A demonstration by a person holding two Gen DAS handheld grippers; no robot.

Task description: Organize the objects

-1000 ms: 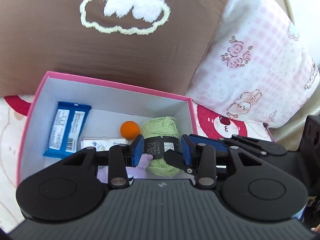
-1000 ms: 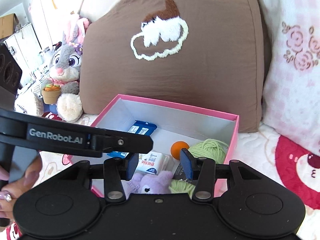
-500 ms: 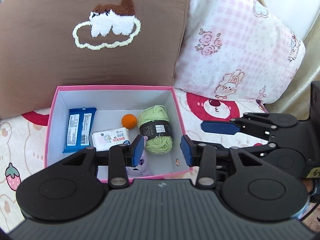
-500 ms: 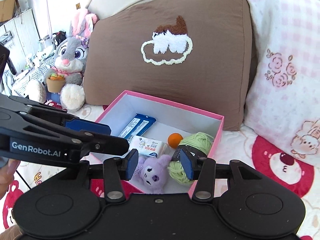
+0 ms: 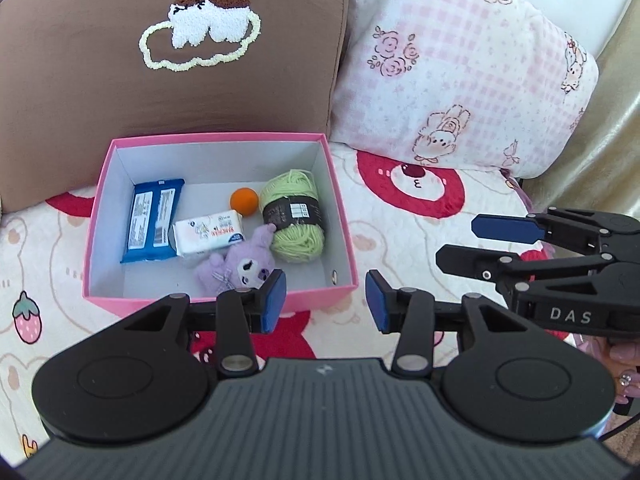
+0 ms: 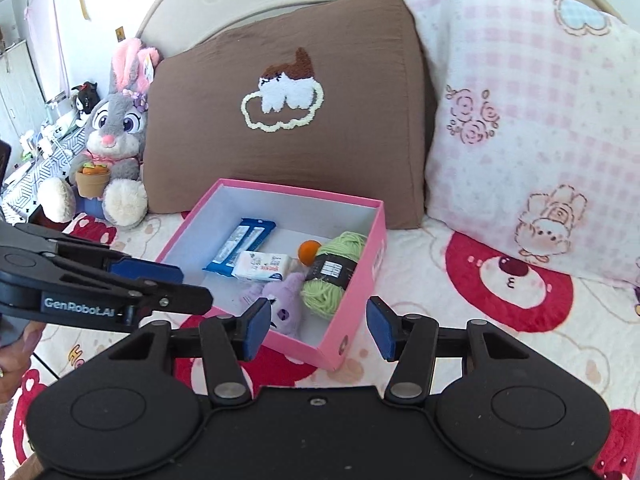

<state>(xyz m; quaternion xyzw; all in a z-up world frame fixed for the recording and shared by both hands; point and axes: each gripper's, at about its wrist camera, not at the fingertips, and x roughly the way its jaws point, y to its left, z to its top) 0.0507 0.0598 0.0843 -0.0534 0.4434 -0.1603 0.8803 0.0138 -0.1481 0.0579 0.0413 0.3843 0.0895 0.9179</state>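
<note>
So the pink box (image 5: pixel 218 298) sits on the bedspread (image 5: pixel 400 248) in front of a brown pillow (image 5: pixel 100 92), and all the stuff is inside it. In the left wrist view it fills the middle left of the frame: a blue packet (image 5: pixel 154 220) along the left wall, a white tissue pack (image 5: pixel 209 233) beside it, a small orange ball (image 5: pixel 244 201) toward the back, a green yarn skein (image 5: pixel 294 216) on the right side, and a purple plush (image 5: pixel 240 266) lying at the front, touching the yarn.

The left gripper (image 5: pixel 322 302) hovers just in front of the box's near edge. Its jaws stand partly apart and have just been opening, with nothing between them, only box rim and bedspread behind. The right gripper (image 6: pixel 316 330) is the same deal: jaws parted a bit wider, just been opening, empty, framing the box's near corner.

The left wrist view alone gives a top-down look at the whole box floor, plus the right gripper poking in from the right edge with fingertips below it at the lower right. The right wrist view sees the box at an angle from the side, so the right wall hides part of the yarn. It does show a grey bunny plush (image 6: pixel 112 140) at the upper left beside the brown pillow, and more of the pink checked pillow (image 6: pixel 532 120) on the right.
</note>
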